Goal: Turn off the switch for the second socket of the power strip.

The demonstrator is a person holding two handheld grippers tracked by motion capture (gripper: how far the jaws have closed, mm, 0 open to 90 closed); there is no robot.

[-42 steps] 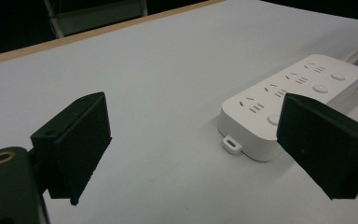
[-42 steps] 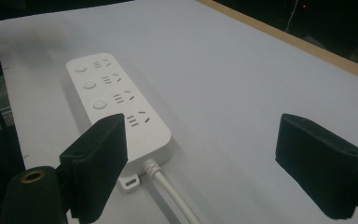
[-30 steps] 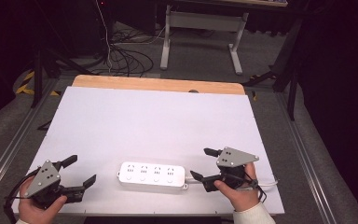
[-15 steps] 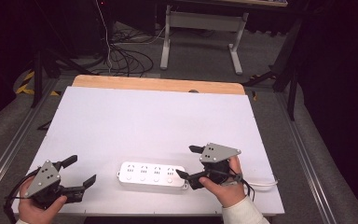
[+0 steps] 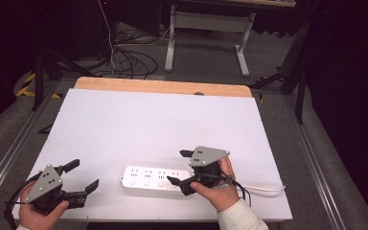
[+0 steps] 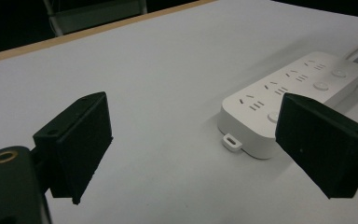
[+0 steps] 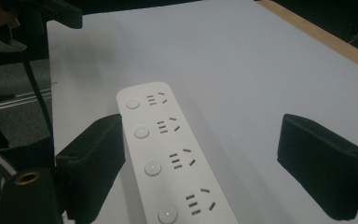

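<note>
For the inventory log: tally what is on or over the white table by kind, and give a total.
Power strip: 1, white, four outlets
Grippers: 2, black, left gripper and right gripper, both open
White cable: 1, trailing from the strip
Total: 4

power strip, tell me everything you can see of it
The power strip is a long white block with rounded corners, smooth like plastic. It has four socket sets in a row, each with a round button beside it, and a small tab at the end nearer the left gripper. A white cable leaves its other end. It lies flat near the table's front edge. The open right gripper straddles its cable end; whether a jaw touches it is unclear.
</note>
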